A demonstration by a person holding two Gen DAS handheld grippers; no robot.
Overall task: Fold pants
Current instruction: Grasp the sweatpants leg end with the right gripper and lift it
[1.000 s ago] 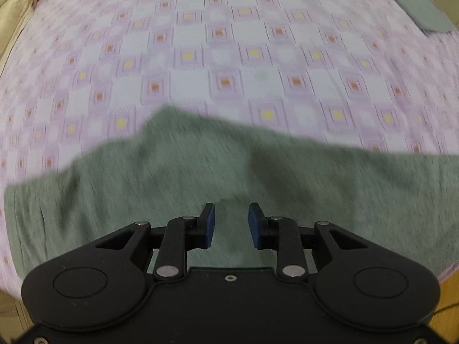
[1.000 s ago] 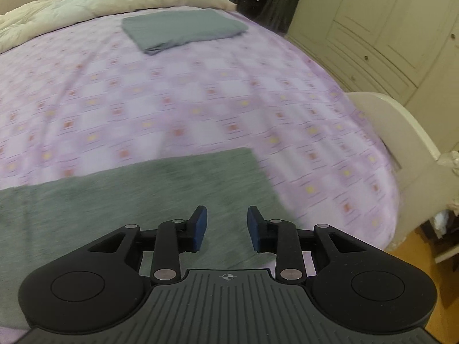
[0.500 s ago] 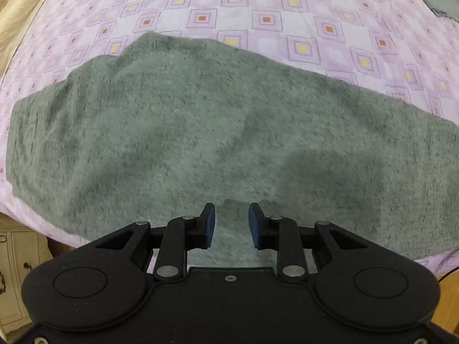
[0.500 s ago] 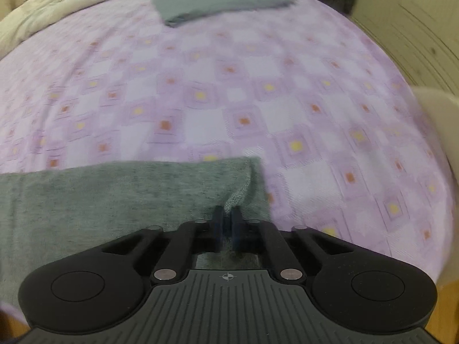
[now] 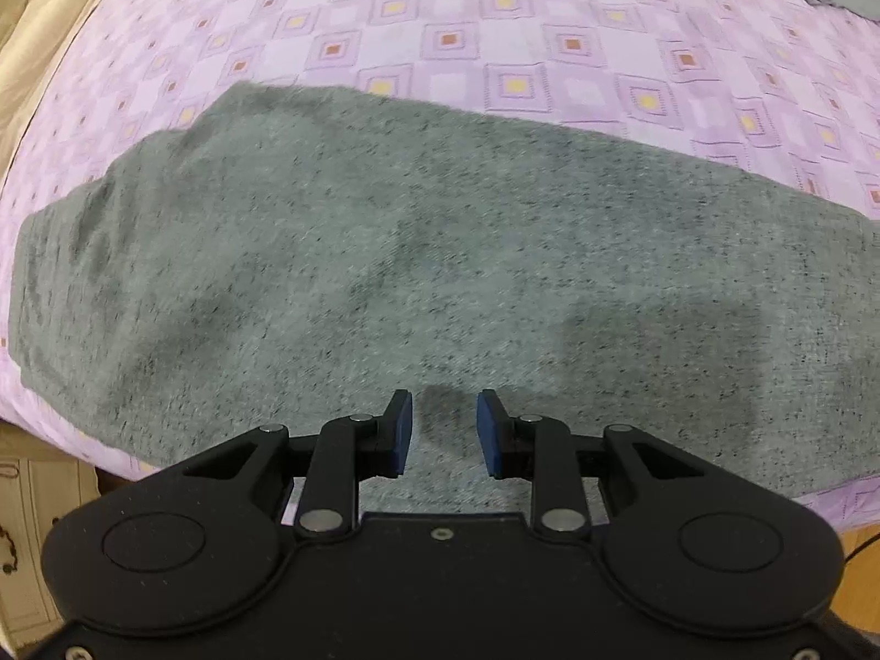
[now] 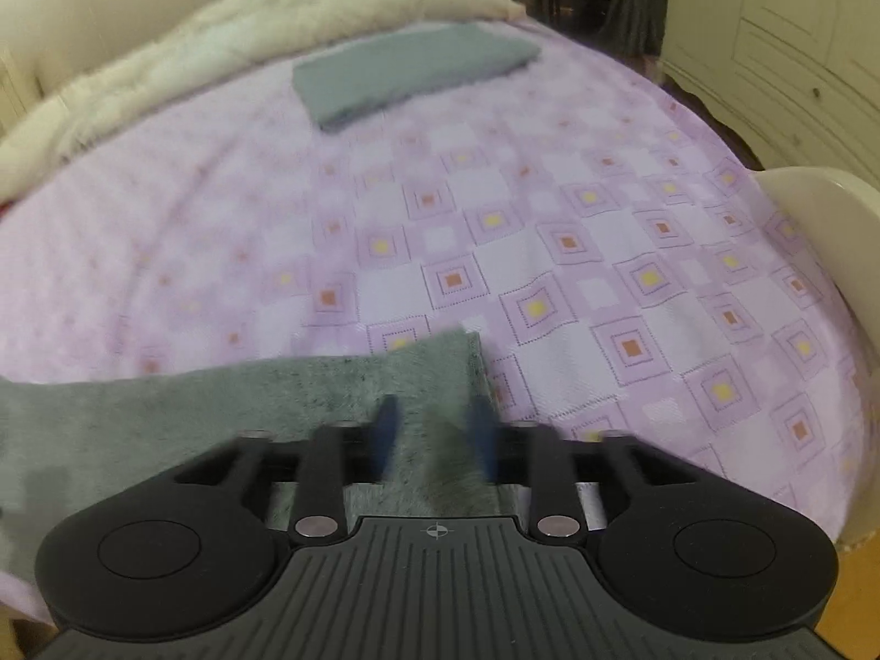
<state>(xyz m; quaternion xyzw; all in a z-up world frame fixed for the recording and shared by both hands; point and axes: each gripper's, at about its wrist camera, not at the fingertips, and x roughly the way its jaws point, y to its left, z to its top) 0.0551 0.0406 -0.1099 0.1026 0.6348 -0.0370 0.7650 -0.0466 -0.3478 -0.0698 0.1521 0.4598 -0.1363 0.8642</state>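
Grey fuzzy pants (image 5: 440,253) lie flat on a bed with a purple sheet (image 5: 550,55) that has little square shapes with yellow and orange middles. The pants stretch wide across the near edge of the bed, from the left side to the right side.

The left claw (image 5: 443,432) hangs over the middle of the pants, near the front edge. Its two blue pads (image 5: 403,429) are spread apart and nothing is between them. A dark shadow sits on the cloth just under the gap.

The right claw (image 6: 434,440) is over one end of the pants (image 6: 275,401), close to the corner of the cloth. It looks blurry, but its blue pads (image 6: 388,434) are apart, with grey cloth showing in the gap below them. It is not pinching anything.

Far back on the bed lies a grey folded cloth (image 6: 412,71). Beside it is a puffy cream blanket (image 6: 220,38). Cream cupboards (image 6: 797,44) stand at the right side of the room.
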